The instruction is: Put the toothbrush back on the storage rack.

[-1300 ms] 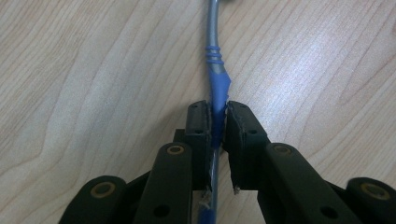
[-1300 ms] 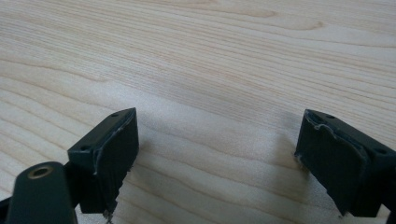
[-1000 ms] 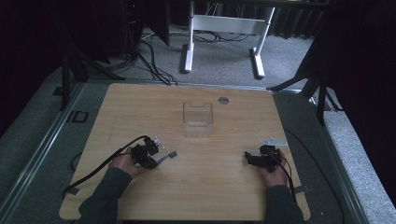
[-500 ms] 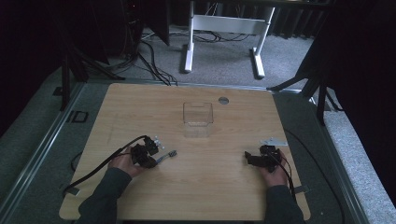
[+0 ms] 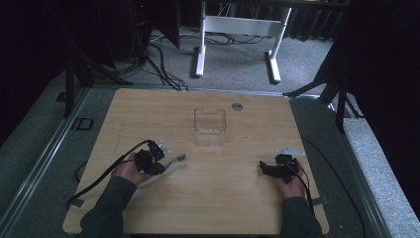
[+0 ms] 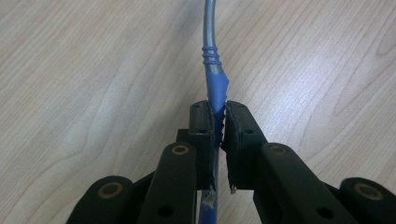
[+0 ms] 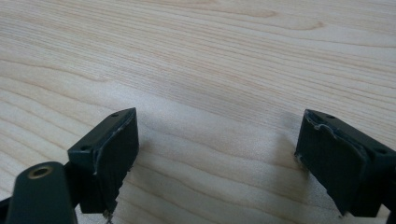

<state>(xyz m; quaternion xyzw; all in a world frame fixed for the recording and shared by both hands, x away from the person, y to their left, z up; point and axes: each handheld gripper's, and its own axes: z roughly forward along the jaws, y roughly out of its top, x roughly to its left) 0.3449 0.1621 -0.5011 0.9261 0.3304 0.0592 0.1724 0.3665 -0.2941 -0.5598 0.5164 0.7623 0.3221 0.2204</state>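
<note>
little changed: clear box (image 5: 210,126) beyond clamped toothbrush (image 6: 214,88), nothing between

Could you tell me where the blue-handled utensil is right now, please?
The blue-handled utensil is clamped in the left gripper on the table's left half, its head pointing right, short of the clear container.

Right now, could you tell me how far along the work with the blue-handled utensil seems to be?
Done: the left gripper has shut on the blue handle of the utensil, which lies low over the table. In hand: only that grip; the utensil's far end sits left of the clear container, apart from it. Left, probably: carrying it to the container. The right gripper rests open with nothing between its jaws.
</note>
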